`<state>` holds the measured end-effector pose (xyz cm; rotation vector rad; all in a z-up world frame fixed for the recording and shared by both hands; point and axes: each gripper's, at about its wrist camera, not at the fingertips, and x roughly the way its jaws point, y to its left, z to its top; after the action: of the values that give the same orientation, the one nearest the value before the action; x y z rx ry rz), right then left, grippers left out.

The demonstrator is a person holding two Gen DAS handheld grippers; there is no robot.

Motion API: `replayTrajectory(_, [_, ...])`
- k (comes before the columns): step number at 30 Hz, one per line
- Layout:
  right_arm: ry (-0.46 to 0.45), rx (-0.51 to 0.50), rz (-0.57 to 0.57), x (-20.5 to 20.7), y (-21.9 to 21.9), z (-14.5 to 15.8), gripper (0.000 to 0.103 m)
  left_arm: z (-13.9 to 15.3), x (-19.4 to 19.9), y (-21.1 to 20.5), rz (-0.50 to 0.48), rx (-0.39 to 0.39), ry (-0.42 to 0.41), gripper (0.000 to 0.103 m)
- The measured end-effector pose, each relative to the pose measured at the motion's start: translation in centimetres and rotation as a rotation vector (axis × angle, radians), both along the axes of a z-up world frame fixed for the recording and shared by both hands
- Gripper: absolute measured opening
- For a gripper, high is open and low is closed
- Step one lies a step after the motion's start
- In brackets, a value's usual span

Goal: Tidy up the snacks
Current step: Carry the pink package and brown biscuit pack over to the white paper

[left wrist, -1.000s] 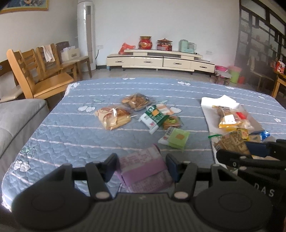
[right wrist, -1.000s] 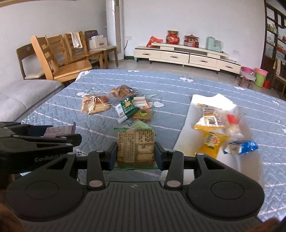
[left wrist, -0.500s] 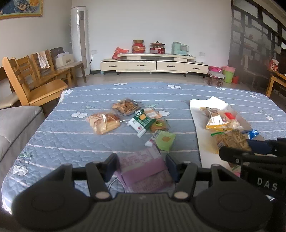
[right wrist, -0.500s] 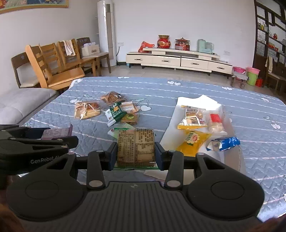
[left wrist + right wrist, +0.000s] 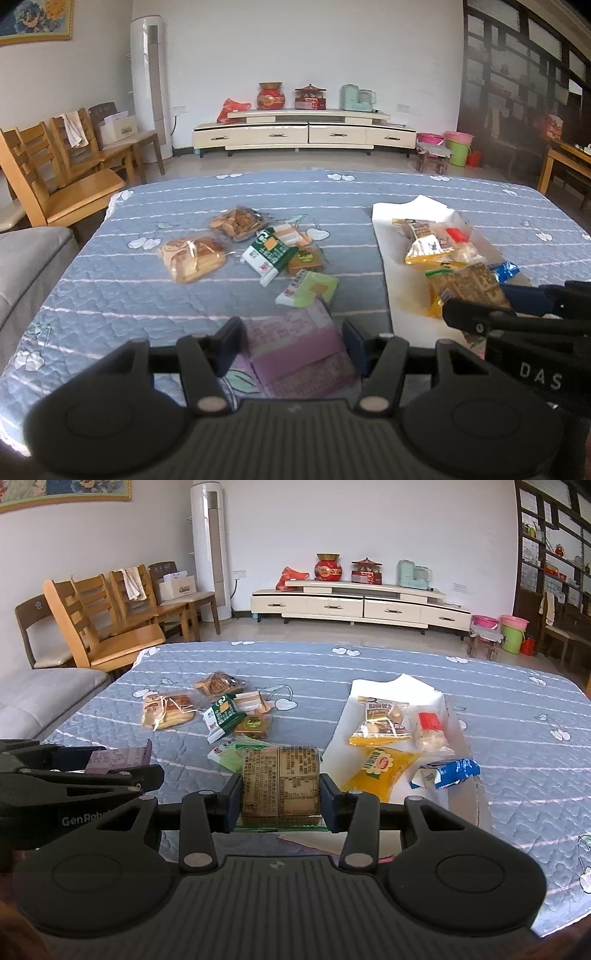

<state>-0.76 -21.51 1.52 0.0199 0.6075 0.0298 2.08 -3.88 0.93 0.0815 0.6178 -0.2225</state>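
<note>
My left gripper [image 5: 291,345] is shut on a pink-purple snack packet [image 5: 299,350], held above the near edge of the blue quilted table [image 5: 110,295]. My right gripper [image 5: 281,799] is shut on a brown printed snack packet [image 5: 280,782], held near the white tray [image 5: 369,698]. The tray holds several snacks, among them a yellow packet [image 5: 380,766] and a blue packet [image 5: 448,771]. Loose snacks lie mid-table: a bread packet [image 5: 190,256], a biscuit packet [image 5: 238,223], a green-white packet [image 5: 269,254] and a light green packet [image 5: 308,290].
Wooden chairs [image 5: 62,177] and a grey sofa [image 5: 26,266] stand left of the table. A TV cabinet [image 5: 303,134] and a tall air conditioner [image 5: 147,85] line the far wall. Buckets [image 5: 458,146] stand at the far right.
Both grippers have drawn back and risen from the table with their packets still held; the table's snacks look farther away.
</note>
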Motion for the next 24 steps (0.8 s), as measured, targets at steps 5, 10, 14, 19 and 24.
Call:
replayTrajectory(5, [0.001,-0.002,-0.016,-0.2,-0.5,0.0,0.053,0.1,0.0,-0.9,-0.021,-0.003,0.002,0.059])
replayTrajectory(10, [0.001,-0.005,-0.044,-0.6,-1.5,0.1,0.053,0.1,0.0,-2.1,-0.052,-0.003,0.000,0.059])
replayTrajectory(14, [0.000,-0.005,-0.073,-0.9,-2.7,0.2,0.053,0.1,0.1,-3.1,-0.079,-0.003,0.001,0.059])
replayTrajectory(19, [0.001,-0.004,-0.107,-1.4,-3.8,0.2,0.053,0.1,0.2,-4.6,-0.116,0.000,0.002,0.059])
replayTrajectory(24, [0.000,-0.007,-0.133,-1.9,-4.6,0.4,0.053,0.1,0.3,-6.0,-0.147,0.002,0.002,0.059])
